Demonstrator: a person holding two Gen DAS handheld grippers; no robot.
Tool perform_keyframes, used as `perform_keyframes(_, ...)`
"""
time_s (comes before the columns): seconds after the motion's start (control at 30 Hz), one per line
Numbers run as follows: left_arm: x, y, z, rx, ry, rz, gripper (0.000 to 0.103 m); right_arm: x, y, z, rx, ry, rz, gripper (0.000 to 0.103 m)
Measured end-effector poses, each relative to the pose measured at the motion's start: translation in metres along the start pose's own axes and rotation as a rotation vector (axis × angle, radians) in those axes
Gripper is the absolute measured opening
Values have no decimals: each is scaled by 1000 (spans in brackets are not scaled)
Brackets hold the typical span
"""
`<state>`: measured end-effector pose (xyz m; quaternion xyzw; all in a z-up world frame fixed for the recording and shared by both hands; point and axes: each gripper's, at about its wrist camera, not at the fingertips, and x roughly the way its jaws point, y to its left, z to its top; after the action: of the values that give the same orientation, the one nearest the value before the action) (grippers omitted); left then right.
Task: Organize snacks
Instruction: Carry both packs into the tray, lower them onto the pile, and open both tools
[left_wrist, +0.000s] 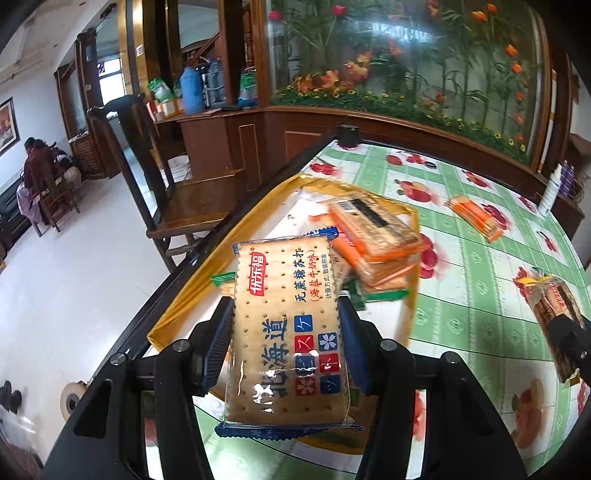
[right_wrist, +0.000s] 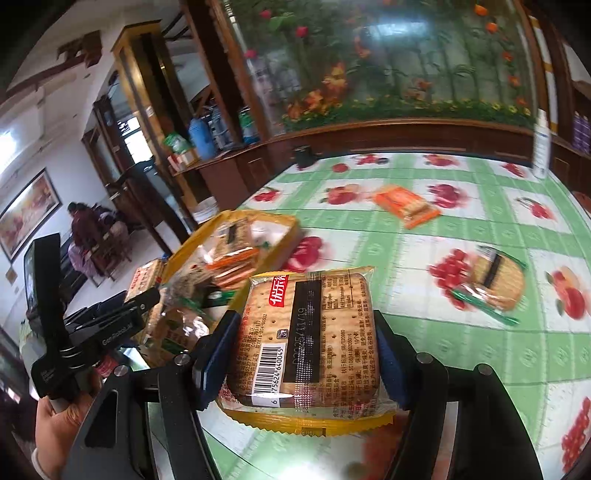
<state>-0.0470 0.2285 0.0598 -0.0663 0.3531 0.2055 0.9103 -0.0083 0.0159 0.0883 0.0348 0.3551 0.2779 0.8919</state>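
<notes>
The table (right_wrist: 417, 236) is covered by a fruit-print cloth; a yellow tray (right_wrist: 291, 225) is set at its edge; beyond the tray an orange packet (right_wrist: 406, 206) is laid; nearer, a green-edged packet (right_wrist: 495, 284).

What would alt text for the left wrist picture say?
The left gripper clamps a blue-edged cracker packet above a gold tray already holding orange packets. One more orange packet lies on the green fruit-print tablecloth.

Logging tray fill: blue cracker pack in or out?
Out: the blue cracker pack sits clamped in the left tool above the yellow tray.
</notes>
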Motion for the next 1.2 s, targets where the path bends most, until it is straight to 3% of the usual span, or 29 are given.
perform_keyframes(0.7,28,45,6,-63,40,45,54,84,83,34,-118,33,128,70)
perform_keyframes(1.2,45,46,16,-65,55,47,54,122,97,39,-130,59,143,70)
